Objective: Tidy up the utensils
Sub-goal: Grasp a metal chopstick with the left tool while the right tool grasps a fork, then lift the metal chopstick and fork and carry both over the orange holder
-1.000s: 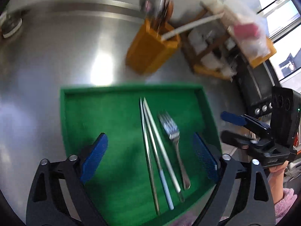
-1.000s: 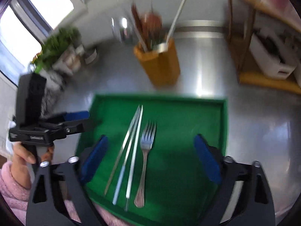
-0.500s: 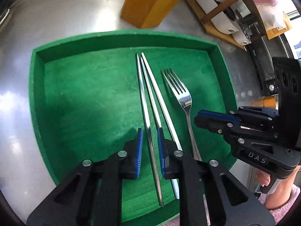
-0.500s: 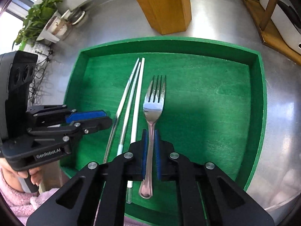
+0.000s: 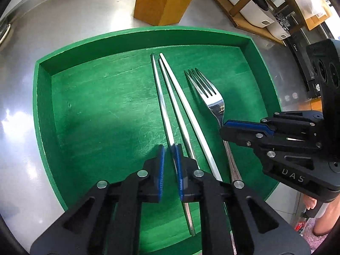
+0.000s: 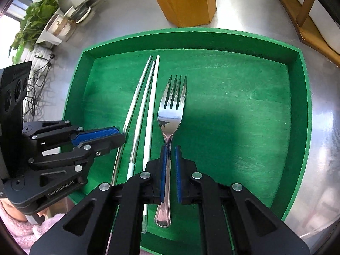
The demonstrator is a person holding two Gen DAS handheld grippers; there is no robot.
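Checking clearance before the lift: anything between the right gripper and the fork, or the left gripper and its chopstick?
Nothing visible. The right gripper is shut on the fork handle; the left gripper straddles the leftmost chopstick in the green tray.

Both wrist views steeply down, close, sharing tray point(image 5: 148, 36).

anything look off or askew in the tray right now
Mostly tidy. The odd bit: three chopsticks, not an even number, lie in the green tray, fanned rather than parallel, tips bunched at the far end. One differs, with a pale blue handle section. The fork lies straight beside them. Nothing looks spilled or damaged.
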